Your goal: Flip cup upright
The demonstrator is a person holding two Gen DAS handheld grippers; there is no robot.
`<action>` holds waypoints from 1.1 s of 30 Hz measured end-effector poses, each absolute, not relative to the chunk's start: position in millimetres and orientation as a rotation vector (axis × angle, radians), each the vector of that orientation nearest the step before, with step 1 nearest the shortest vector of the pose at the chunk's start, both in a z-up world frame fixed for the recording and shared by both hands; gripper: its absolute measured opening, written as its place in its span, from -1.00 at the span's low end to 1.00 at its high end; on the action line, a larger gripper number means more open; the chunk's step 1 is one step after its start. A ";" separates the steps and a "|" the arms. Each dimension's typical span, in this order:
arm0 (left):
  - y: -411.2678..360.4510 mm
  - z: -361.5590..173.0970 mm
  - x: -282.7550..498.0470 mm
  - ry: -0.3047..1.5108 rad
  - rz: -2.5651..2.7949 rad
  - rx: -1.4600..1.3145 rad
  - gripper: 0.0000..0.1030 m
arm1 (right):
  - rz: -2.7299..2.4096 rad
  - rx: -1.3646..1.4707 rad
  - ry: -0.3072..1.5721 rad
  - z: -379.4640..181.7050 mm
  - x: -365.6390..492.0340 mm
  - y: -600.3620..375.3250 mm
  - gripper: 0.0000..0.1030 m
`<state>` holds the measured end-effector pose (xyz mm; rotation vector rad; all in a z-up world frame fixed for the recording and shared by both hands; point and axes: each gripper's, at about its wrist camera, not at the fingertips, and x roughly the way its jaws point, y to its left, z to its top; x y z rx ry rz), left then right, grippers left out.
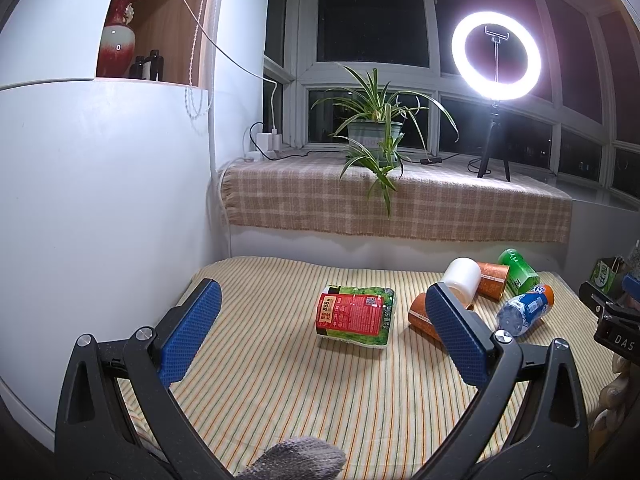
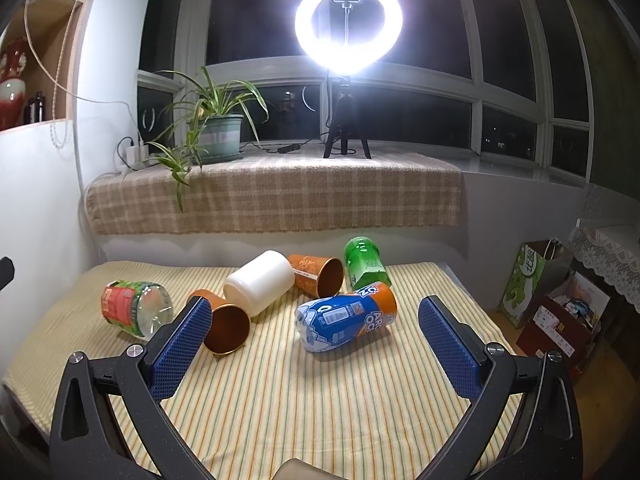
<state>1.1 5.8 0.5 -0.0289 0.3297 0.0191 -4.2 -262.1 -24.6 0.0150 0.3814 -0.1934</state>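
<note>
Several cups and bottles lie on their sides on a striped tablecloth (image 2: pixel 320 400). An orange paper cup (image 2: pixel 224 326) lies with its mouth toward me, next to a white cup (image 2: pixel 260 286). A second orange cup (image 2: pixel 318 274) lies behind. A blue-orange bottle (image 2: pixel 346 316) lies in the middle. A green bottle (image 2: pixel 366 262) lies at the back. A red-green labelled bottle (image 1: pixel 356 316) lies to the left and also shows in the right wrist view (image 2: pixel 134 312). My left gripper (image 1: pixel 324 320) is open and empty above the cloth. My right gripper (image 2: pixel 316 328) is open and empty, short of the blue-orange bottle.
A plaid-covered sill (image 2: pixel 280 196) behind the table holds a potted plant (image 2: pixel 220 136) and a ring light on a tripod (image 2: pixel 348 28). A white cabinet (image 1: pixel 100 220) borders the table's left. A green paper bag (image 2: pixel 528 280) and boxes (image 2: pixel 560 320) stand on the floor to the right.
</note>
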 end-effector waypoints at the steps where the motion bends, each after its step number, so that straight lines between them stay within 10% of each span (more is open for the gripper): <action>1: 6.0 0.4 1.3 0.329 0.019 -0.029 1.00 | -0.193 0.016 0.383 -24.5 -3.7 -262.4 0.99; 33: 42.6 -20.4 4.8 0.407 0.094 -0.019 1.00 | 0.112 -0.030 0.464 -37.2 40.0 -220.6 0.99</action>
